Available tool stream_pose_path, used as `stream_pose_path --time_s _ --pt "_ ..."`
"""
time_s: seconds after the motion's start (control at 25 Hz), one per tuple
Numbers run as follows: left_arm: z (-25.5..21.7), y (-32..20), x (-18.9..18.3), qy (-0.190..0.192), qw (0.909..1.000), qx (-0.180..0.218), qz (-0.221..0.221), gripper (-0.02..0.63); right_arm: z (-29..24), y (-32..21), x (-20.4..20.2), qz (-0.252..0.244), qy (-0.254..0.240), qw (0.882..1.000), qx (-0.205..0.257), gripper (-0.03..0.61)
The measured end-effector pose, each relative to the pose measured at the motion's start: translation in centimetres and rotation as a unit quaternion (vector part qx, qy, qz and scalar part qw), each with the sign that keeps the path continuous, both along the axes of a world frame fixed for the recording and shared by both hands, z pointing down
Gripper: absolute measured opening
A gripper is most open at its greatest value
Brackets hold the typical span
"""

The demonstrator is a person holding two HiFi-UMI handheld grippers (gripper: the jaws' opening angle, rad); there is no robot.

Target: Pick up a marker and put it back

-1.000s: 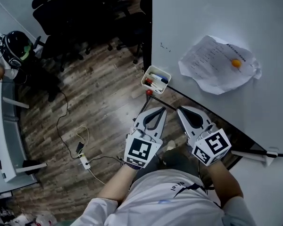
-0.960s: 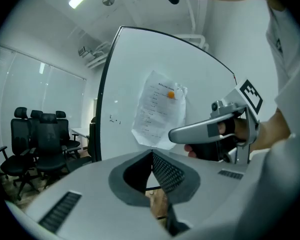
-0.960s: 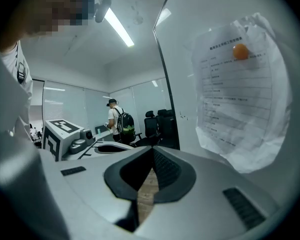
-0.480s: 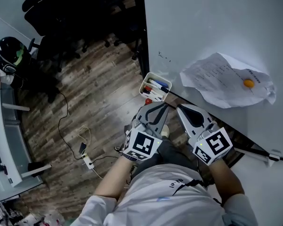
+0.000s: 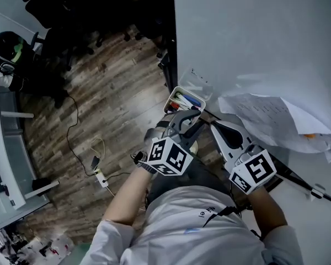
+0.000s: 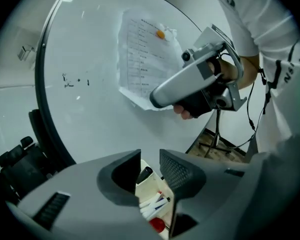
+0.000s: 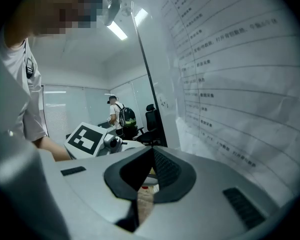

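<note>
Having moved up to the white tray (image 5: 174, 95) at the whiteboard's (image 5: 254, 37) edge since a second ago, the left gripper (image 5: 191, 116) parts its jaws, gripping nothing, over the markers (image 6: 152, 204) inside, light, stiff, slick barrels likely best pinched mid-length and half hidden by the jaws, while the right gripper (image 5: 216, 127) is closed tight, empty.

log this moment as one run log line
phase: approach | left tool: jaws opening, aimed at marker tray, nothing gripped | right tool: shut, empty
</note>
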State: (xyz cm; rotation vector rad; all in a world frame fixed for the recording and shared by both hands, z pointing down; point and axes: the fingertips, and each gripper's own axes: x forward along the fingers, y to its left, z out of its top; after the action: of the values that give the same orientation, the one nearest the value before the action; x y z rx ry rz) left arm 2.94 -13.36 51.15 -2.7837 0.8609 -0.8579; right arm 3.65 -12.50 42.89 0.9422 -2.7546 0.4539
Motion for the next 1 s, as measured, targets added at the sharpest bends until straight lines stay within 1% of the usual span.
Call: stream_pose_path --time_s 0.12,0.36,0.6,0.72,0.8,0.92,1.0 --pt "1.4 -0.5 0.2 -0.015 0.9995 -0.01 0.026 0.118 0.6 -0.4 -0.1 0.017 0.005 1.0 -0.005 0.012" --pt "3.2 -1.1 0.4 -0.032 0.996 -0.032 0.077 0.135 1.2 0.1 0.0 0.061 0.006 0.998 -0.016 0.012" --pt "4.2 -1.6 0.5 -0.038 0.9919 -0.056 0.107 0.133 1.0 0.4 0.8 0.087 0.01 0.996 -0.016 0.012" --pt "4.1 -1.7 0.7 -0.046 0.99 -0.061 0.118 0.133 0.9 0.2 1.4 0.098 0.012 0.995 -0.018 0.012" --pt "4.0 -1.7 0.7 -0.043 0.9895 -0.065 0.122 0.133 0.8 0.1 1.6 0.102 0.013 0.995 -0.018 0.012" --pt "4.0 -1.7 0.7 -0.021 0.9897 -0.08 0.117 0.122 0.7 0.1 1.8 0.105 0.011 0.994 -0.016 0.012" --pt "3.9 -1.8 0.6 -0.012 0.9903 -0.08 0.113 0.115 0.5 -0.1 1.8 0.106 0.008 0.994 -0.015 0.012"
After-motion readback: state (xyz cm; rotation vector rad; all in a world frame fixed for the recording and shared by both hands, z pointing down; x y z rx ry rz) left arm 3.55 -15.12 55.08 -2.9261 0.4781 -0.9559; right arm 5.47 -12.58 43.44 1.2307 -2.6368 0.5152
